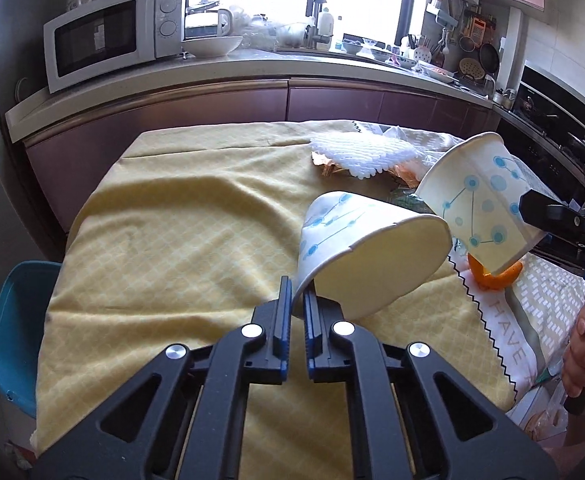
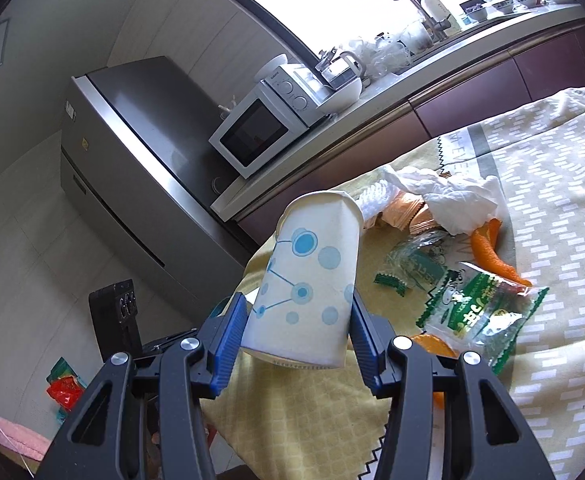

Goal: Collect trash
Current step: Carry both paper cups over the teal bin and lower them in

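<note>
Both claws [image 1: 298, 300] [image 2: 298, 320] angled downward, cups [image 1: 366, 256] [image 2: 308, 284] pinched.

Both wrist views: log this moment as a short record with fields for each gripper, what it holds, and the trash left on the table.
left gripper: shut on the rim of a paper cup, cup tilted
right gripper: shut across a second cup, lifted off the table
remaining trash: tissue, orange peel, green wrappers, white foam sheet
surface: yellow cloth
bin: none in view
</note>
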`<state>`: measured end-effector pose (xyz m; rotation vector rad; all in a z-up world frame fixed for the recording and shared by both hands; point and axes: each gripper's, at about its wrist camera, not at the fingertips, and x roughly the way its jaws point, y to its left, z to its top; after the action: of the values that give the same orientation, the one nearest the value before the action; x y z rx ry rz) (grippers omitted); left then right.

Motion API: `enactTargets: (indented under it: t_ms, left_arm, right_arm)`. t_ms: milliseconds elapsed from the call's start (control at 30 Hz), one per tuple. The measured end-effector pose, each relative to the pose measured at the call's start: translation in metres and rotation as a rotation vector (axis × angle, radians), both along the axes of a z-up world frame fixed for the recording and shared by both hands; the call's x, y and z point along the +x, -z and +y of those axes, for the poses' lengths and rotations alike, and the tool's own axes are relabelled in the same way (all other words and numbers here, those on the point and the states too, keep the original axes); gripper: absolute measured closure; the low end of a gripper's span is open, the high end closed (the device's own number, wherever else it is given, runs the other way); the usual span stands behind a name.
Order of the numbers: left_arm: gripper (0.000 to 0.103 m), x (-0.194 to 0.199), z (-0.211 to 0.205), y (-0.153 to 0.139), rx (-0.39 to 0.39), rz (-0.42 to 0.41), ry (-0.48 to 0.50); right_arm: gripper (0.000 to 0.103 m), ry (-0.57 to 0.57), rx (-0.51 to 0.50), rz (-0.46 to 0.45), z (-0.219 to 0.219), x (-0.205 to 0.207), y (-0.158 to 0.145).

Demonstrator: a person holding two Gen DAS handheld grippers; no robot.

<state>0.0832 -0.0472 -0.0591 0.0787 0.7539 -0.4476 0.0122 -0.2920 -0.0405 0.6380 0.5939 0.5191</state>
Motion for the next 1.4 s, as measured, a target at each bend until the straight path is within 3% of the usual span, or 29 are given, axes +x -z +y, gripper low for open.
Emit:
enactTargets:
  t_ms: [367,933,1400]
  left_arm:
    - [0.097,-0.029,0.061,-0.022,0.004,-0.075,-0.084]
    - [0.097,-0.043,0.200,-0.042,0.026,-0.119,-0.389]
    - [0.097,-0.033,0.291,-0.017,0.054,-0.054,-0.577]
  right_arm:
    - [0.055,-0.107,-0.011,0.001,0.048,0.017,-0.006]
    - [0.055,-0.354,-0.029,0.011,0.148,0.071,-0.018]
    - [0.055,-0.519,-0.081,0.025,0.235,0.104,-0.028]
